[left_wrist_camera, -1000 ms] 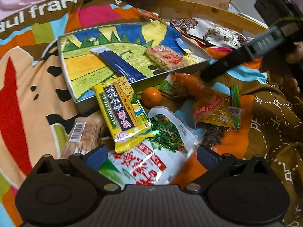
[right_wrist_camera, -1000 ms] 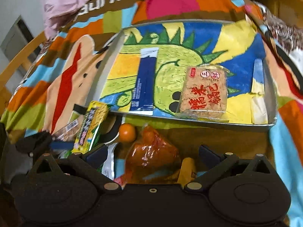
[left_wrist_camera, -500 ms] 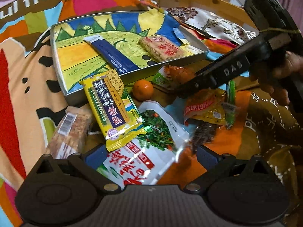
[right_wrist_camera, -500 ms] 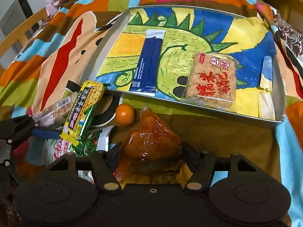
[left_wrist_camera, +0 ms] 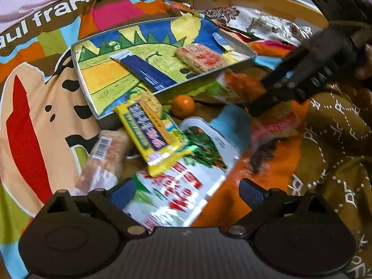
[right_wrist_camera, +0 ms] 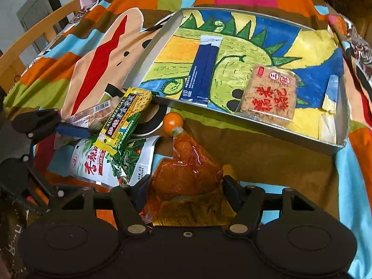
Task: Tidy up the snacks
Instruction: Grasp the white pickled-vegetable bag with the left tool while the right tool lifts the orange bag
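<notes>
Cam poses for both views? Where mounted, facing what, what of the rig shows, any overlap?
Left wrist: on the left gripper, angled down at the snack pile; its own open fingers, plus the right gripper reaching in.
Right wrist: on the right gripper, angled down toward the tray; fingers closed on the orange packet, left gripper at left.
Shared: tray, mandarin, yellow bar.
</notes>
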Demonstrator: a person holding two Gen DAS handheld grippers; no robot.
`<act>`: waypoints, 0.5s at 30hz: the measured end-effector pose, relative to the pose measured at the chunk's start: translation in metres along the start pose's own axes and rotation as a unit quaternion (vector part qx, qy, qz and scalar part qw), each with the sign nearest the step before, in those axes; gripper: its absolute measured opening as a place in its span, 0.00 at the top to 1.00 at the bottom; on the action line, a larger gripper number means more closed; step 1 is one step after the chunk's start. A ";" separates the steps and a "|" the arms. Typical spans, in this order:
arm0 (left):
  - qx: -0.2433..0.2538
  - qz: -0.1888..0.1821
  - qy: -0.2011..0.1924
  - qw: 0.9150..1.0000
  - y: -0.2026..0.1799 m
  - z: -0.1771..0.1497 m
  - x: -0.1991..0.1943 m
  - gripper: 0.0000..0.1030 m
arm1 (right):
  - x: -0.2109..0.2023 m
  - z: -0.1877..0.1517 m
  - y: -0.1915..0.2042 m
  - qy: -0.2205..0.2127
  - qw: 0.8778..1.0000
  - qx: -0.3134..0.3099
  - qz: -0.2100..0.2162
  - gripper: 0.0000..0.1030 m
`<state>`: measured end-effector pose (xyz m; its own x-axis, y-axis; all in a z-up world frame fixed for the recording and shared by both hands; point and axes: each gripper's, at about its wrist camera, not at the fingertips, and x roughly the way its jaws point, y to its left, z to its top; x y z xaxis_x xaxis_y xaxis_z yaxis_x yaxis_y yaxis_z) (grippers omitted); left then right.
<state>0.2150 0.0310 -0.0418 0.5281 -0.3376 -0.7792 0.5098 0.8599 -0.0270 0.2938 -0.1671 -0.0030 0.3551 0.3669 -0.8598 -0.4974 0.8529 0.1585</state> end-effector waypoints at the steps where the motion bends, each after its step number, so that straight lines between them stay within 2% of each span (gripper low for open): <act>1: -0.003 -0.006 -0.002 1.000 0.004 0.001 0.002 0.04 | 0.001 0.000 -0.001 -0.001 1.000 0.000 0.003 0.35; 3: 0.011 -0.030 0.002 0.999 0.008 0.003 0.008 0.04 | 0.004 0.002 -0.002 0.000 1.000 -0.003 0.010 0.35; 5: 0.053 -0.048 0.017 0.997 0.005 0.005 0.018 0.03 | 0.008 0.003 -0.003 0.001 1.000 -0.007 0.014 0.35; 8: 0.133 -0.036 0.031 0.990 -0.005 0.005 0.030 0.00 | 0.013 0.006 -0.003 0.001 1.000 -0.013 0.015 0.35; 12: 0.116 -0.064 0.030 0.991 0.009 0.012 0.039 0.00 | 0.020 0.008 -0.004 0.001 1.000 -0.012 0.011 0.35; 15: 0.105 -0.070 0.033 0.991 0.010 0.016 0.043 0.02 | 0.020 0.009 -0.004 0.000 1.000 -0.010 0.010 0.35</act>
<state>0.2537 0.0192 -0.0657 0.4012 -0.4160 -0.8161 0.7087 0.7054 -0.0113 0.3095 -0.1595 -0.0165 0.3451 0.3832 -0.8568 -0.5203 0.8379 0.1652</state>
